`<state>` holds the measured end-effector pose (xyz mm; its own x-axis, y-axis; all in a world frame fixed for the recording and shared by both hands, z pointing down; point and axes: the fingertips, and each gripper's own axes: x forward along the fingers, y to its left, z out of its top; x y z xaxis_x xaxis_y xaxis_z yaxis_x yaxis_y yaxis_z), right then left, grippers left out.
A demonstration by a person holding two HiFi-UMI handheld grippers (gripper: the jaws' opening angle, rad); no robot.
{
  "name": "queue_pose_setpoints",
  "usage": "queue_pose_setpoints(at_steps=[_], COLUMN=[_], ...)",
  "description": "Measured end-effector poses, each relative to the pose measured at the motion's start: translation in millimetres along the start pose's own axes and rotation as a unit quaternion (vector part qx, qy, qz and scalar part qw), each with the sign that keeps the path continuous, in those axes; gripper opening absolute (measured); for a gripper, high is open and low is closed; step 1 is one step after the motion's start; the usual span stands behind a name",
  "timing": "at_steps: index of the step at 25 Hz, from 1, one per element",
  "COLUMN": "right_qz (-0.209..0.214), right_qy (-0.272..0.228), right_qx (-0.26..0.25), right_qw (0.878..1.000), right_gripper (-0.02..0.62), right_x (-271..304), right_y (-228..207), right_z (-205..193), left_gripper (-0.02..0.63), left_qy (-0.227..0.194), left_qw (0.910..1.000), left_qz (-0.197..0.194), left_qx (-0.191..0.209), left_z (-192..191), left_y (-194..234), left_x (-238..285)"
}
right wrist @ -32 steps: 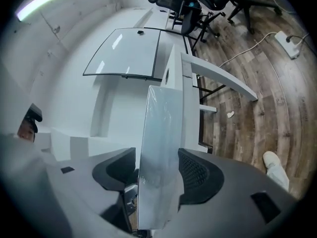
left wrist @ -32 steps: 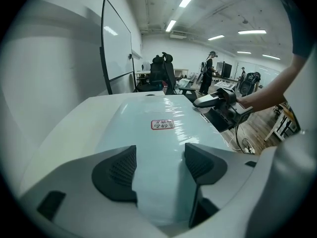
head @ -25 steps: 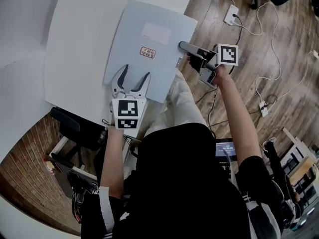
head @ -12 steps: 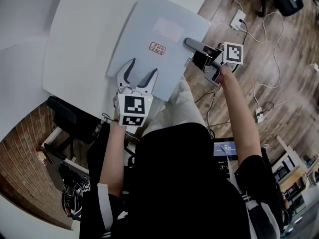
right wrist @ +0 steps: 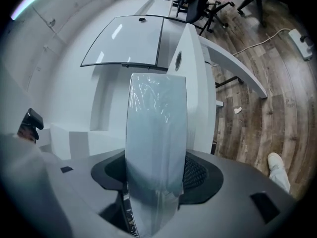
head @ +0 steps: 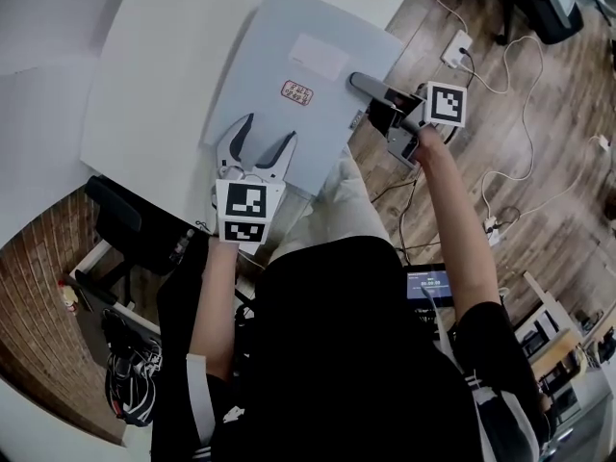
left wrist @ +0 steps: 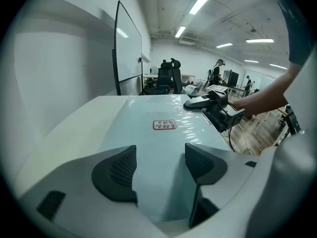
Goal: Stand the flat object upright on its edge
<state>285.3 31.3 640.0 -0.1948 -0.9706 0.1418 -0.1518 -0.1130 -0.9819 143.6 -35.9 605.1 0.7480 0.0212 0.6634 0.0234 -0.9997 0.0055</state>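
Observation:
A pale blue flat board (head: 298, 94) wrapped in clear film lies on the white table (head: 154, 75), with a small red label (head: 297, 91) on its top face. My right gripper (head: 354, 81) is shut on the board's right edge; in the right gripper view the board (right wrist: 156, 133) runs edge-on between the pads. My left gripper (head: 267, 133) is open over the board's near left corner, jaws spread above the surface. The left gripper view shows the board (left wrist: 163, 148) stretching away between the left gripper's (left wrist: 159, 165) pads, with the right gripper (left wrist: 198, 103) at its far right edge.
The board's right side overhangs the table edge above the wood floor, where a power strip (head: 455, 48) and cables lie. A black chair (head: 135, 229) stands by the table's near left. A whiteboard (left wrist: 126, 48) stands beyond the table.
The head camera has swung a little. Both grippers keep their places on the board: the right one still clamps the right edge, the left one still hovers open over the near corner.

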Motion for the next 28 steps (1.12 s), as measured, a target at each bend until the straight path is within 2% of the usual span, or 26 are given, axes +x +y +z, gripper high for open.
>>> queue_pose_setpoints(at_steps=[6,14,18,23,28], right_qz=[-0.017,-0.026,-0.016,-0.028,-0.021], right_qy=[-0.012,-0.013,-0.004,0.019,0.041], right_qx=[-0.034,-0.115,-0.157,-0.195,-0.253], right_qw=[0.999,0.993,0.988,0.980,0.966], right_gripper=[0.287,0.287,0.287,0.287,0.287], right_x=[8.6,21.7,38.2,54.3,78.8], right_y=[27.3,77.8,106.1,124.3,149.1], right_z=[5.8,6.2,2.0,-11.6,-22.0], left_gripper=[0.319,0.319,0.318,0.318,0.308], left_qy=[-0.019,-0.055,-0.069,-0.074,-0.083], left_qw=[0.9997,0.9981,0.9964,0.9943,0.9903], left_qz=[0.012,0.028,0.041,0.069,0.101], left_qx=[0.006,-0.011,-0.027,-0.034,-0.046], left_z=[17.7,49.8,58.7,68.6,71.4], left_y=[4.2,14.5,22.0,32.0,47.0], left_x=[-15.0,-37.4,-53.0,-70.0,-90.5])
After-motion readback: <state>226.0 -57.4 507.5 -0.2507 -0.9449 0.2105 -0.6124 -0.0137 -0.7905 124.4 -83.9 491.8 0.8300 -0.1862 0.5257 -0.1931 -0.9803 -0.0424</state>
